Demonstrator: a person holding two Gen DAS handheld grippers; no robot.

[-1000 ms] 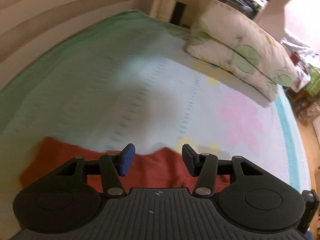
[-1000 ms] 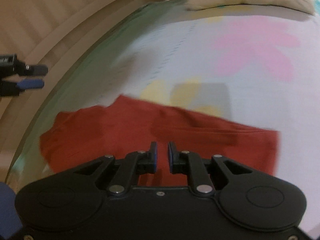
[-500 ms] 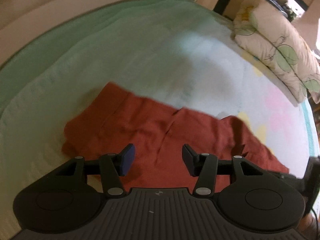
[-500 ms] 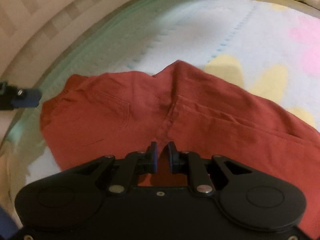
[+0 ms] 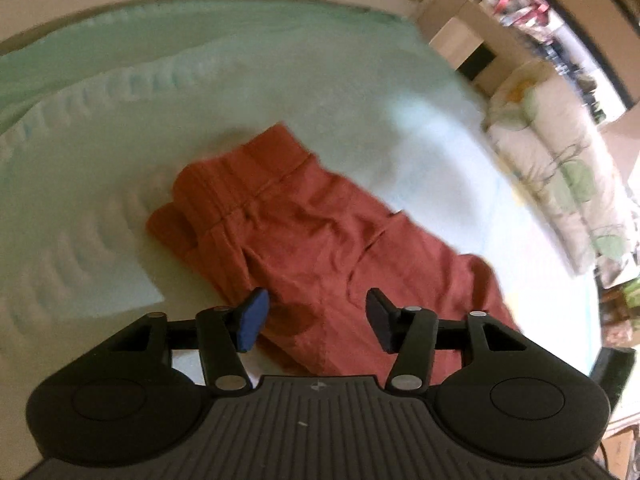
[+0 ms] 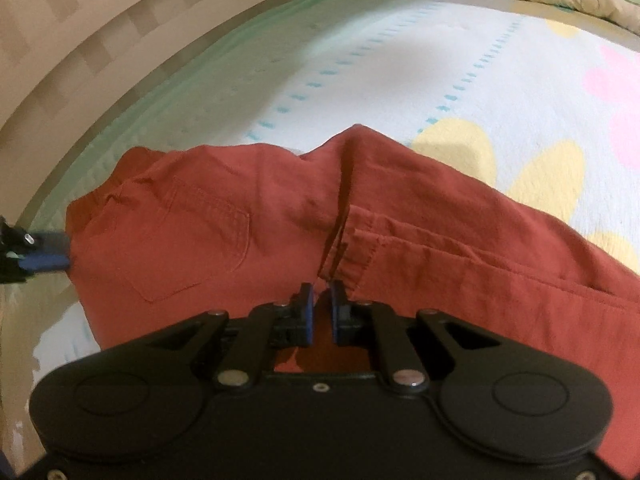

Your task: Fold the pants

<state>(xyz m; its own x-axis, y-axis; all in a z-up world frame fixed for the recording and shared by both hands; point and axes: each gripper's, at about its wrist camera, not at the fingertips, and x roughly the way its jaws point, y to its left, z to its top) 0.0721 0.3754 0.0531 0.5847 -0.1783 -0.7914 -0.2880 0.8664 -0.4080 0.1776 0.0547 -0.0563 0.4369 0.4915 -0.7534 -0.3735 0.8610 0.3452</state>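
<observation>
Rust-red pants (image 5: pixel 304 220) lie spread across the bed, rumpled at the waistband end. My left gripper (image 5: pixel 316 300) hangs just above their near edge, its jaws wide and still opening, nothing pinched between the pads. In the right wrist view the pants (image 6: pixel 200 240) show a back pocket and a centre seam. My right gripper (image 6: pixel 321 292) sits low over that seam. Its jaws are closing to a narrow gap where the seam's ridge runs in, though the pads do not visibly press on cloth. The left gripper's blue fingertip (image 6: pixel 44 256) shows at the pants' left edge.
The bed sheet (image 6: pixel 400 60) is pale green and white with yellow and pink flowers. A leaf-print pillow (image 5: pixel 560 168) lies at the head of the bed. A beige wall (image 6: pixel 80 20) runs along the far side. Cluttered shelves (image 5: pixel 520 8) stand past the pillow.
Both grippers came down closer to the pants. The left view swung and rolled so the waistband end is now central, its jaws slightly wider. The right jaws narrowed over the seam.
</observation>
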